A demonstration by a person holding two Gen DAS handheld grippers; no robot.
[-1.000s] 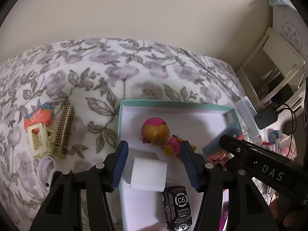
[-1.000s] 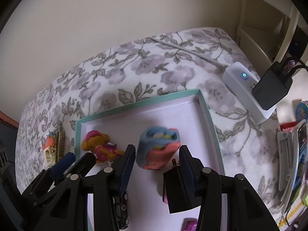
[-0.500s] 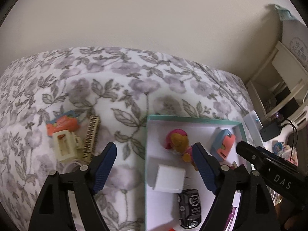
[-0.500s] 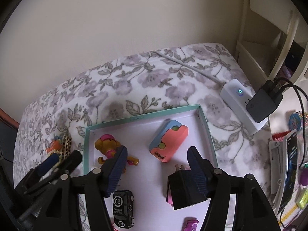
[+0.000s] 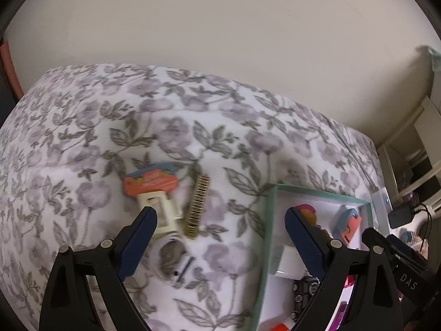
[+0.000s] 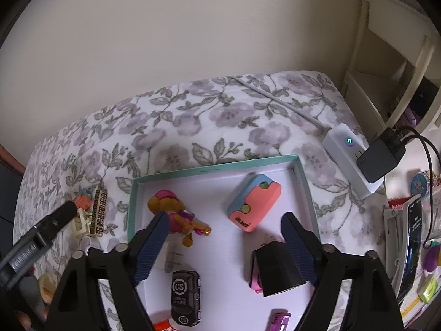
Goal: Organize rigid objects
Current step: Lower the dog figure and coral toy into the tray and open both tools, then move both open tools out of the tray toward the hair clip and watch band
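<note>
Toys in teal tray (image 6: pixel 215 168), both hand-held grippers spread, empty

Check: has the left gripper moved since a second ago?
Yes. The left gripper has swung left, off the teal box, and now sits open over the cream toy on the floral blanket.

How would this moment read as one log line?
left gripper: open, over loose toys | right gripper: open, above tray | eraser: in tray

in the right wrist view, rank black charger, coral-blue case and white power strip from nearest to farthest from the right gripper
1. black charger, in the tray, just below the right gripper
2. coral-blue case, in the tray, ahead, slightly right
3. white power strip, outside the tray, far right
</note>
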